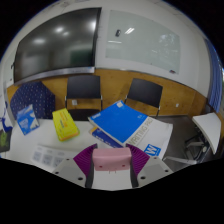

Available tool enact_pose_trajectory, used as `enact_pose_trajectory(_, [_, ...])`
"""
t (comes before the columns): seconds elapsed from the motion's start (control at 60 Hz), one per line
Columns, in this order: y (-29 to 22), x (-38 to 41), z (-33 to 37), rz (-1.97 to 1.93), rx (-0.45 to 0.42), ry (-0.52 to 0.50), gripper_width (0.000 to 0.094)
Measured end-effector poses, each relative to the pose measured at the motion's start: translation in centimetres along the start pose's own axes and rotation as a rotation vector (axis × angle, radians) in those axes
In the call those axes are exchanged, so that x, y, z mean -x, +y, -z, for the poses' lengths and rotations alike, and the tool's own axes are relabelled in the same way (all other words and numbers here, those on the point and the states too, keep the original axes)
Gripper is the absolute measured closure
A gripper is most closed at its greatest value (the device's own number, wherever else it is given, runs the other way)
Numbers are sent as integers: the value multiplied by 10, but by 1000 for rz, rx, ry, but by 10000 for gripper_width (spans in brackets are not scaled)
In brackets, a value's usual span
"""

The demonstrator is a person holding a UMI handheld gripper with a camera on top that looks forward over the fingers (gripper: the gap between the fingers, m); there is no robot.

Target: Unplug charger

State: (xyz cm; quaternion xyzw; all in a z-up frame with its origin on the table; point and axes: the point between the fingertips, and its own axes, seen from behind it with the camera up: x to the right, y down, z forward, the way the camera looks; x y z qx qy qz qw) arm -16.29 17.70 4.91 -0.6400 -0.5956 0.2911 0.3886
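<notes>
Gripper (111, 163) above white table (60, 150); pink pads (84, 158) apart, fingers open, nothing held between them. Ahead of fingers: blue folder (118, 120) atop papers, yellow box (65, 124) beside it, blue packet (27, 121) further off. Beyond table: two dark chairs (84, 90). Charger not identifiable anywhere.
</notes>
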Motion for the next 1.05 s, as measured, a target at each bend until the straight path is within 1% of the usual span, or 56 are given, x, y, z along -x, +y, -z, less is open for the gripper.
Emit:
enact_pose_trajectory(0.15, [39, -1, -25, 27, 94, -22, 337])
enact_pose_trajectory(0.183, [45, -1, -27, 29, 107, -22, 289])
enact_pose_trajectory(0.2, [46, -2, -27, 29, 112, -19, 216])
enact_pose_trajectory(0.25, [45, -4, -22, 30, 120, -13, 61])
enact_pose_trajectory(0.3, [39, -7, -10, 7, 113, -10, 109])
enact_pose_trajectory(0.383, [24, -4, 29, -32, 118, -31, 70])
enact_pose_trajectory(0.55, [-2, -1, 162, -32, 160, -58, 77])
enact_pose_trajectory(0.6, [-3, 2, 205, -30, 181, -70, 87])
enact_pose_trajectory(0.633, [-3, 3, 231, -34, 189, -74, 77])
enact_pose_trajectory(0.75, [1, 6, 296, -52, 192, -71, 81])
enact_pose_trajectory(0.867, [8, 7, 321, -36, 180, -65, 77])
enact_pose_trajectory(1.05, [18, -7, 317, -27, 179, -18, 81])
